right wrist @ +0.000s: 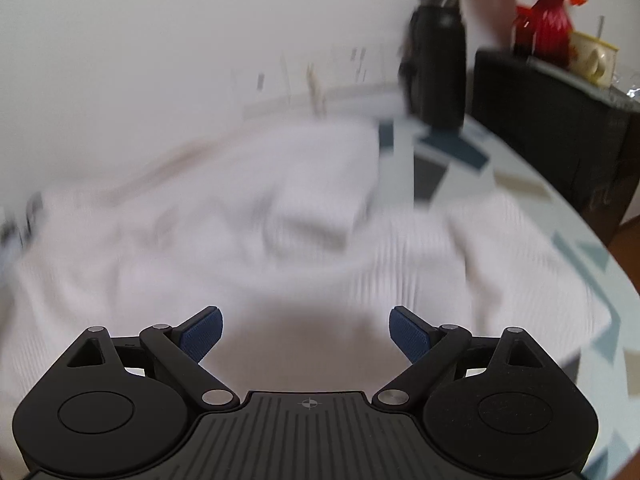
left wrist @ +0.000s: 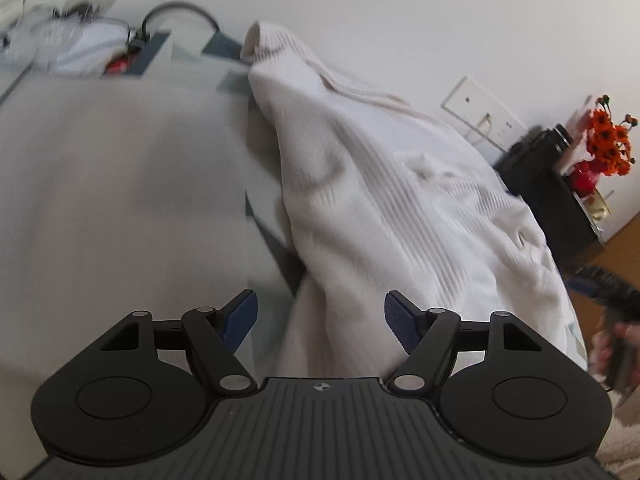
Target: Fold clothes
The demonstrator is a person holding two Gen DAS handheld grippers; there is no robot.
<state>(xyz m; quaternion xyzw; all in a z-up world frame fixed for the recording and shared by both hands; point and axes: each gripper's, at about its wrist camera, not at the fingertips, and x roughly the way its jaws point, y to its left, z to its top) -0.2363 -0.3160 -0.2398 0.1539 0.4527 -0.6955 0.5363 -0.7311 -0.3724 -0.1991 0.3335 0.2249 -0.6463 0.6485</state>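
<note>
Two grippers, both wide open, holding nothing. We see the white ribbed sweater (left wrist: 392,208) rumpled on the tabletop (right wrist: 520,184), ahead of the left gripper (left wrist: 320,320) and spread beneath and ahead of the right gripper (right wrist: 306,332). Folding looks barely begun; next we need an edge or sleeve grasp.

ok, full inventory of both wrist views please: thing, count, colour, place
sweater: 1, white ribbed knit, spread rumpled on the table
table: 1, pale with blue-grey shapes, under the sweater
bottle: 1, black, upright at the table's far edge
flowers: 1 bunch, orange, red vase, on dark cabinet
mug: 1, cream, beside the vase
clutter pile: white items, far left corner, blurred
left gripper: black, blue pads, jaws open over sweater
right gripper: same, jaws open
</note>
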